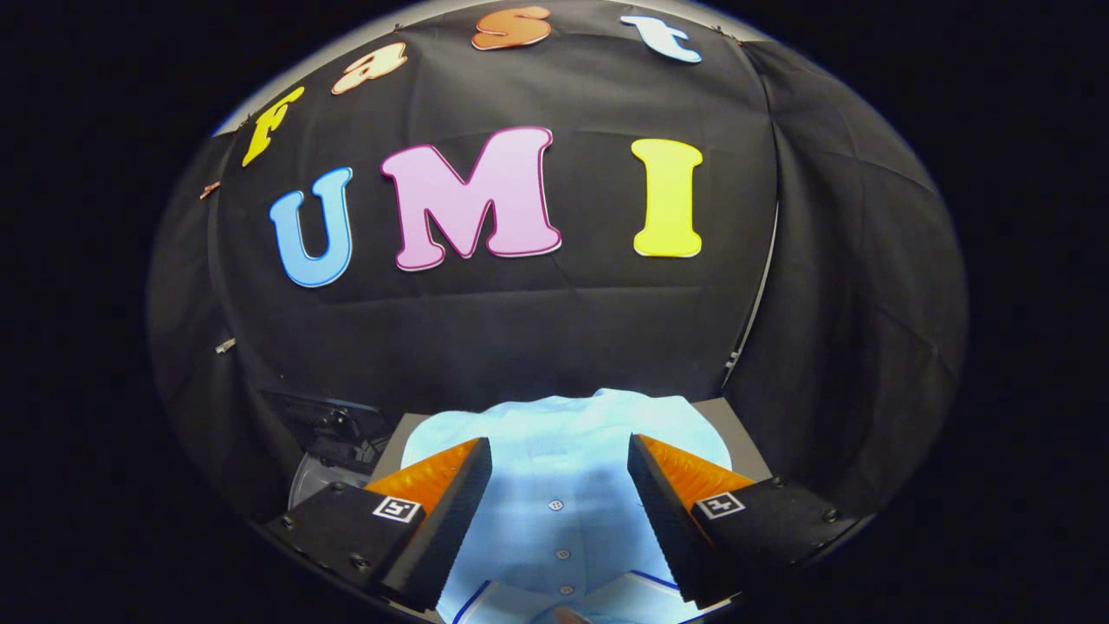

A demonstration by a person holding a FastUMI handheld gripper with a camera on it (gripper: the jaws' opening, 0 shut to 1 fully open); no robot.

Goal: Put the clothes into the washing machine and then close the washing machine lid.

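The gripper (559,451) hangs with its two fingers spread wide apart and nothing held between them. A pale blue buttoned shirt (563,468) lies spread flat below and between the fingers, its row of buttons running down the gap, on a grey surface (736,433). Beyond the left finger, part of a dark machine with a round rim (333,451) stands beside that surface.

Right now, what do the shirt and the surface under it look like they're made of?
Shirt: pale blue woven cloth, likely cotton, matte, soft folds, small buttons down the placket. Surface: grey, flat, matte, hard-edged; board or plastic, can't tell. Claw open above the shirt.
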